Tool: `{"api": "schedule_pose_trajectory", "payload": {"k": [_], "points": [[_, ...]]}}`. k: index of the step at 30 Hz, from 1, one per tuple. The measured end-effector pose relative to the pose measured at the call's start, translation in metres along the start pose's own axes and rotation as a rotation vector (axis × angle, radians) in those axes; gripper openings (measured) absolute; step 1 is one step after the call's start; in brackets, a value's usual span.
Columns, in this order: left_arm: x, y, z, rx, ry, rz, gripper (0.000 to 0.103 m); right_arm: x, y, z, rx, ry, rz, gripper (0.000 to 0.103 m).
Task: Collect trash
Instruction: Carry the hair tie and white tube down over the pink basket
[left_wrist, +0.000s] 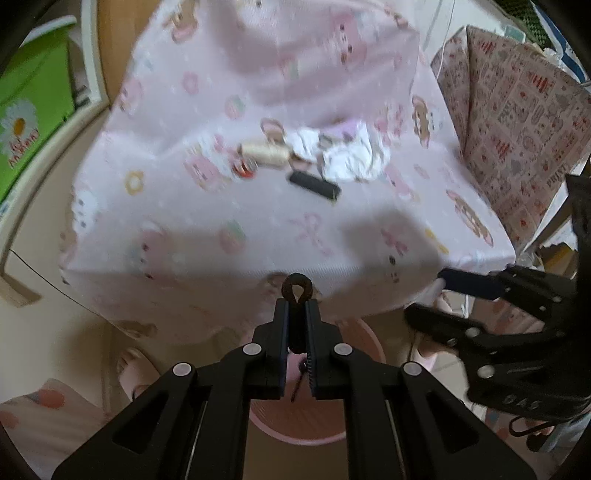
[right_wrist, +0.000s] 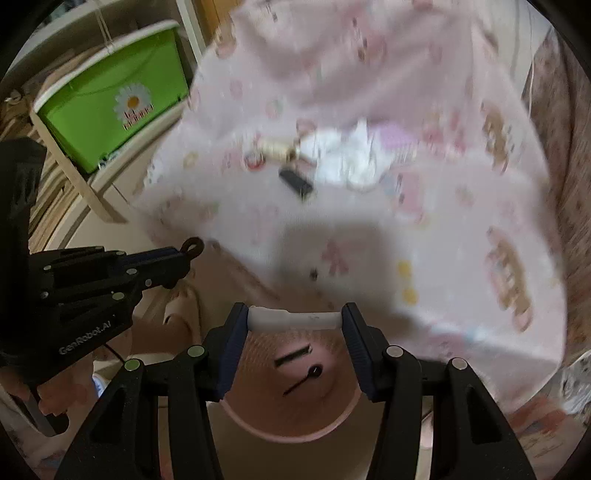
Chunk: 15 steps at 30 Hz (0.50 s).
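Observation:
My left gripper is shut on a dark looped hair tie, whose loop sticks out past the fingertips, just in front of the cloth's near edge. In the right wrist view that left gripper and the hair tie are at the left. My right gripper is shut on a short white tube held crosswise, above a pink bin that holds two thin black items. On the pink cartoon cloth lie crumpled white paper, a cream spool and a black flat bar.
A green box with a daisy stands on a pale shelf at the left. Patterned pink wrapping paper rises at the cloth's right side. The pink bin sits on the floor under both grippers, with a person's slippered foot beside it.

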<state>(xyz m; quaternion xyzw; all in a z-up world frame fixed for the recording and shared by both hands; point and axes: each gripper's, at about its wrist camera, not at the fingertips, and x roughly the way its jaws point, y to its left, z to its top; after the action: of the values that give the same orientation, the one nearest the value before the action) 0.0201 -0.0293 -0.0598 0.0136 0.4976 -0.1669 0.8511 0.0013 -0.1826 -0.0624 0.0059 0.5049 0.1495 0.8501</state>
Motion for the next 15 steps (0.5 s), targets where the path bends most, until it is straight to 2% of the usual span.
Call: {"api": "schedule_pose_trajectory", "payload": {"k": [4,8,13,15], "points": [[0.012,0.000,-0.004,-0.020,0.043,-0.027,0.008,0.020,-0.002,-0.006,0.010,0.078,-0.025,0.054],[0.023,0.000,-0.005,-0.009,0.082,-0.009,0.008,0.034,-0.002,-0.011,0.011,0.123,-0.031,0.055],[0.042,0.007,-0.008,-0.044,0.161,-0.020,0.009,0.061,-0.002,-0.021,0.002,0.208,-0.061,0.055],[0.055,0.007,-0.012,-0.024,0.227,0.029,0.009,0.070,-0.001,-0.025,0.008,0.237,-0.056,0.055]]}}
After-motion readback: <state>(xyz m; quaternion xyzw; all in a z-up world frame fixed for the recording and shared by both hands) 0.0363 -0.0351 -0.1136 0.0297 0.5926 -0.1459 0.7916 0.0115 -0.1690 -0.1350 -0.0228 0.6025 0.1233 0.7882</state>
